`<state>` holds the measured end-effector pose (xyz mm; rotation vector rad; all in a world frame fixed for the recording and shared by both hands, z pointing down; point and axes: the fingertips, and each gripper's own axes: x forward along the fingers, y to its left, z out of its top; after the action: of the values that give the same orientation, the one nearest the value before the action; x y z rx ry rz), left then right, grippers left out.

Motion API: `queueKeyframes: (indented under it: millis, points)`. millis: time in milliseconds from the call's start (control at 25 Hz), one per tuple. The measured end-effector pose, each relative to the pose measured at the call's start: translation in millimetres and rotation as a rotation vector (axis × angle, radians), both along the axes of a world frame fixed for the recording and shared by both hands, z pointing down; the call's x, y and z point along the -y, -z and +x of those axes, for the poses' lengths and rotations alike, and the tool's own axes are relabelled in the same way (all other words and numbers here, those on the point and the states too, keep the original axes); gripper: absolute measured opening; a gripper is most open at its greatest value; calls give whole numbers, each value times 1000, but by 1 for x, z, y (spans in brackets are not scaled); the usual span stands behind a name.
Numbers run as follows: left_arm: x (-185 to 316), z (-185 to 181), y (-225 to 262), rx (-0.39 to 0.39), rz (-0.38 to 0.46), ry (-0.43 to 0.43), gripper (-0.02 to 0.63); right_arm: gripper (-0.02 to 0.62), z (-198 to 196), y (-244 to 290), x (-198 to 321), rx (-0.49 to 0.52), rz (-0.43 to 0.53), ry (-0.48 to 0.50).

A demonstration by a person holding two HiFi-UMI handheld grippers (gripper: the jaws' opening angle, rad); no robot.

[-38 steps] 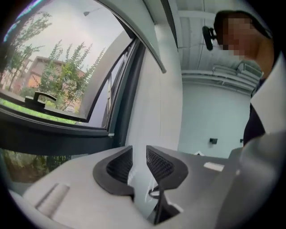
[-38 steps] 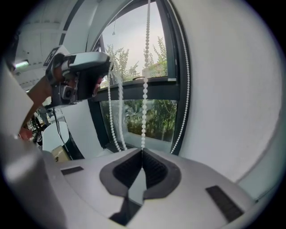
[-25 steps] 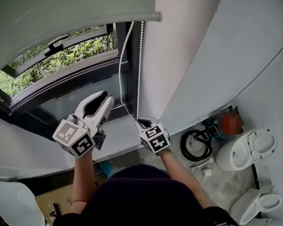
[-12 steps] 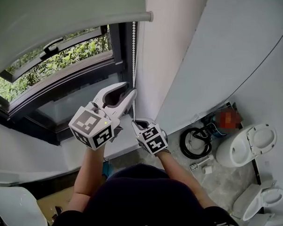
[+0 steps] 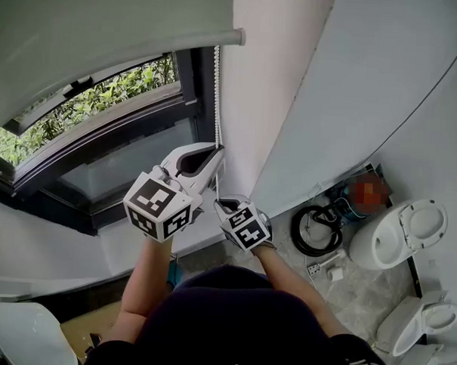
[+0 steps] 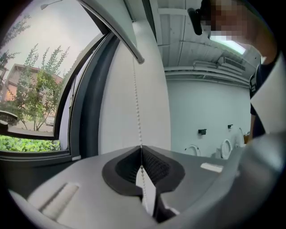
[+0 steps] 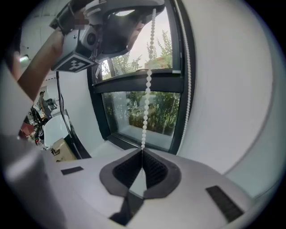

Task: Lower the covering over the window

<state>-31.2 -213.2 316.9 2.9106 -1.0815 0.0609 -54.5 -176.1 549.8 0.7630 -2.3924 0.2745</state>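
Far to the left of both claws, the roller blind (image 5: 107, 29) is cut off by the top and left edges of the head view, so only its bottom bar and a grey stretch of fabric show. It covers just the upper part of the window (image 5: 88, 115), and green leaves show through the glass below the bar. The left claw (image 5: 215, 151) points level at the right edge of the window frame. Its jaws have just been closing and now stand together, pinching the bead cord (image 5: 216, 94). In the left gripper view the cord (image 6: 137, 103) drops straight down in front of the wall into the meeting pads of the claw (image 6: 141, 150). Just below and slightly right of it, the right claw (image 5: 221, 206) tilts downward. Its jaws (image 7: 142, 152) are likewise pressed together on the same cord (image 7: 146, 103), which runs up from them to the left claw overhead. A second strand hangs beside the frame to the right, and in the head view the two strands cannot be told apart. The cord below the right claw is hidden behind the claws and the person's arms. The only print in view is the black-and-white square markers on the claws' cubes. Well to the right of the right claw, on the floor, lie a black coiled hose (image 5: 315, 233) and a white toilet (image 5: 396, 238). A further toilet (image 5: 422, 330) is cut off at the corner.
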Motion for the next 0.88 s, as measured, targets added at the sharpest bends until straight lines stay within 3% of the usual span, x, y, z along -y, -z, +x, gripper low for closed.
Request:
queueKeyframes:
  millis: [480,880]
  points:
    - [0,2,-76,14,-183,-2,15,14,5,-66,-26,-141,-164,81]
    - [1,34,-83,0,-185,-55,15,14,10,-74,-24,-145,-175,75]
